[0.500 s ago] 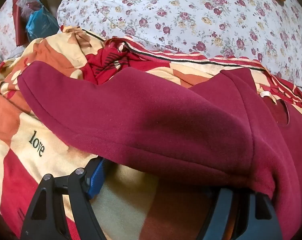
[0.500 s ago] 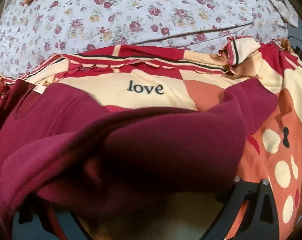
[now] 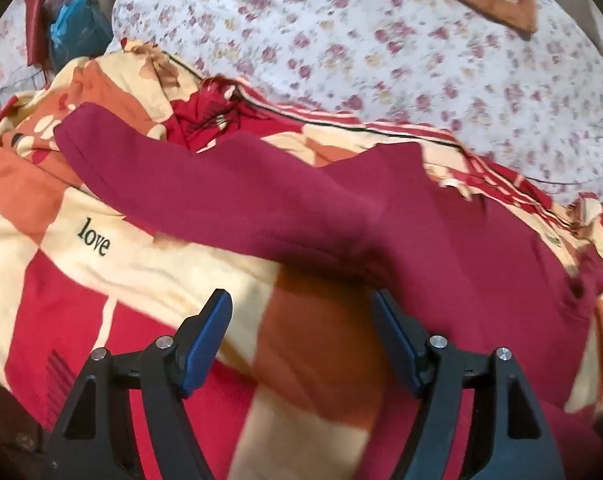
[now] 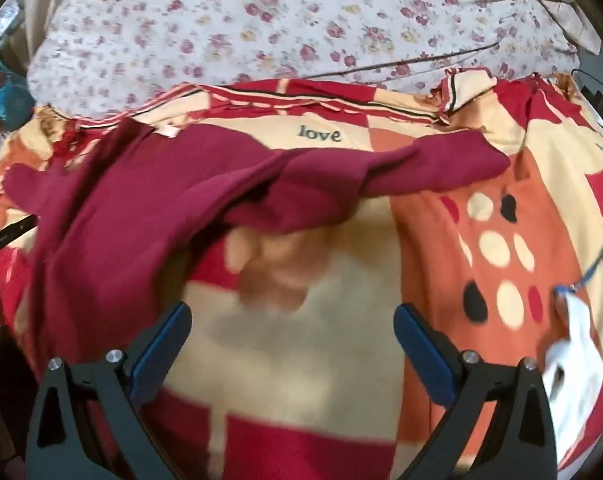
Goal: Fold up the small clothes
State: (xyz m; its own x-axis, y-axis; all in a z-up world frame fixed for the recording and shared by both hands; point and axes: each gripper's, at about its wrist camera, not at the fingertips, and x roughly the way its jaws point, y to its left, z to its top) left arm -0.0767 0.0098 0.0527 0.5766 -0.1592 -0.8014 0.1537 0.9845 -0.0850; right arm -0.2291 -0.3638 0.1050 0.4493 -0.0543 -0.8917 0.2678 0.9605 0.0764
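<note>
A maroon long-sleeved top [image 3: 441,248] lies spread on a red, orange and cream patterned blanket [image 3: 101,280]; one sleeve [image 3: 173,172] stretches to the left. In the right wrist view the same top [image 4: 133,216] lies at the left, its other sleeve [image 4: 433,164] stretching right. My left gripper [image 3: 301,312] is open and empty, just in front of the top's near edge. My right gripper [image 4: 293,328] is open and empty over bare blanket [image 4: 301,360], below the sleeve.
A floral white quilt [image 3: 381,60] lies behind the blanket, also seen in the right wrist view [image 4: 281,32]. Blue and red bags [image 3: 69,28] sit at the far left. A white object with a blue cord [image 4: 573,352] lies at the right.
Both grippers have let go of the maroon top and pulled back from it. The top's lifted edge has dropped flat onto the blanket. Both sets of jaws now stand wide open.
</note>
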